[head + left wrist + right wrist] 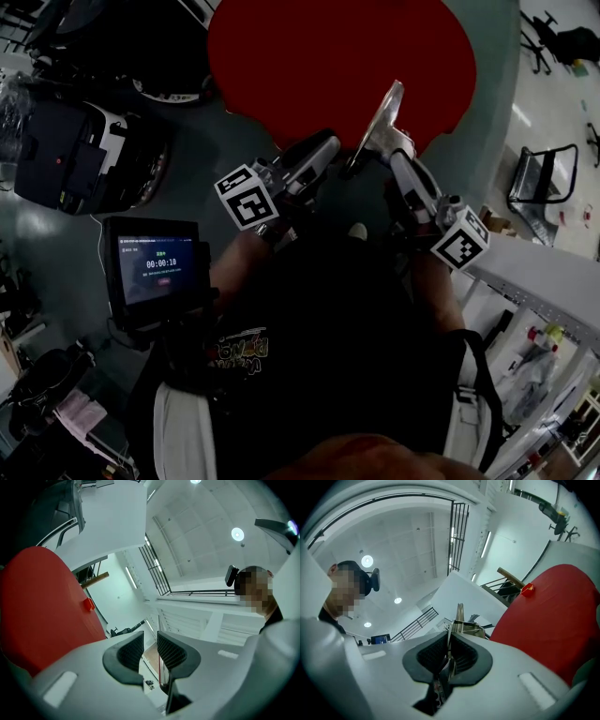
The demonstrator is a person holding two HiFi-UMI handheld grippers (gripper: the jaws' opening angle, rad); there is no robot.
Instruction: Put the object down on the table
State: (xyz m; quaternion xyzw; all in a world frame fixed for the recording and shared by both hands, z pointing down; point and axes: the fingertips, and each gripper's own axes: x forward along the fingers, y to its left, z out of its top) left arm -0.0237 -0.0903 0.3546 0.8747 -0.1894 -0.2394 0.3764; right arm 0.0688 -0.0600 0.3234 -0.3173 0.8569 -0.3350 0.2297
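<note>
A thin shiny metal utensil (382, 114) sticks out over the near rim of the round red table (328, 47). My right gripper (382, 150) is shut on it. In the right gripper view the metal piece (460, 618) stands edge-on between the dark ribbed pads (461, 653), rising past them, and the right gripper (449, 651) points up toward the ceiling. My left gripper (314, 157) is beside it, held close to the person's chest. In the left gripper view the left gripper (150, 651) is open by a narrow gap with nothing between its pads.
A small tablet (155, 267) showing a timer stands at the left, with dark bags (66, 155) behind it on the grey floor. A white shelf unit (534, 281) and a black frame (544, 178) are at the right. A small orange thing (527, 590) sits by the table's rim.
</note>
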